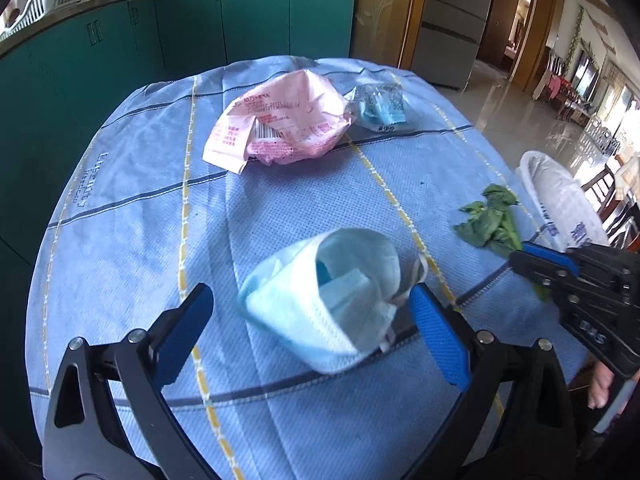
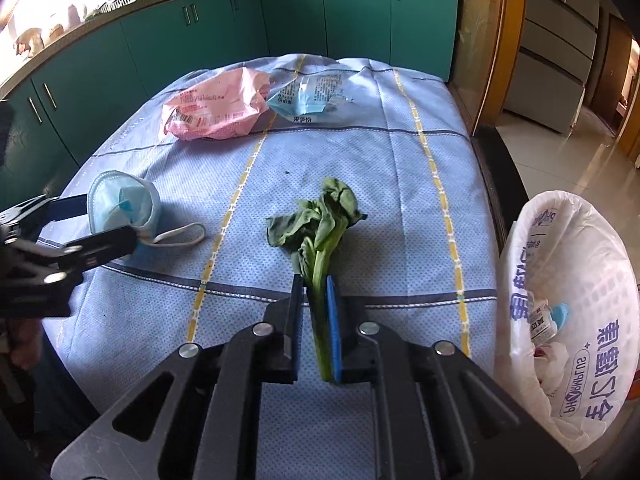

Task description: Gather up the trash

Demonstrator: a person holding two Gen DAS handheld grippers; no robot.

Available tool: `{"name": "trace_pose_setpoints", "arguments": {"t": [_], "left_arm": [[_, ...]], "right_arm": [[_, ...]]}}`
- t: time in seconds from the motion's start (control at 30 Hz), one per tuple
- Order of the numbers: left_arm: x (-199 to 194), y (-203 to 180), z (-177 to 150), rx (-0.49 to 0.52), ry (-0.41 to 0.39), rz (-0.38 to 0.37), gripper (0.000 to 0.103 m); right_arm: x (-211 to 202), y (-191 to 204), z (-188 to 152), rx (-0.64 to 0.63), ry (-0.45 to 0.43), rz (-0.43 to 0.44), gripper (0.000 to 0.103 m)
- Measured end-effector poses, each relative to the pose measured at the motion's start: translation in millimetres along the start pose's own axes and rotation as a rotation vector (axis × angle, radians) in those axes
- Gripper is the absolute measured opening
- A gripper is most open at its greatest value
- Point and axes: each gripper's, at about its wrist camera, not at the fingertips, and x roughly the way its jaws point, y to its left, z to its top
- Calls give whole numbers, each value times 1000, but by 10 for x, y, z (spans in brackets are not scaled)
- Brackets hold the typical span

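Note:
A crumpled light-blue face mask lies on the blue tablecloth between the wide-open fingers of my left gripper; it also shows in the right wrist view. My right gripper is shut on the stem of a wilted green leafy vegetable, also seen in the left wrist view. A pink plastic wrapper and a blue-and-clear packet lie at the far side.
A white trash bag with some rubbish inside hangs open just past the table's right edge. Teal cabinets run behind the table. A tiled floor and a refrigerator lie to the right.

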Motion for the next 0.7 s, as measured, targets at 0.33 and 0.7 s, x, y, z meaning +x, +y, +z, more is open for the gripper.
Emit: {"name": "trace_pose_setpoints", "arguments": {"t": [0.33, 0.7], "left_arm": [[124, -152, 16, 57, 23, 10, 70], [19, -234, -7, 89, 23, -23, 26]], "right_arm": [[-68, -112, -57, 18, -3, -6, 12], [21, -175, -52, 47, 1, -22, 39]]}}
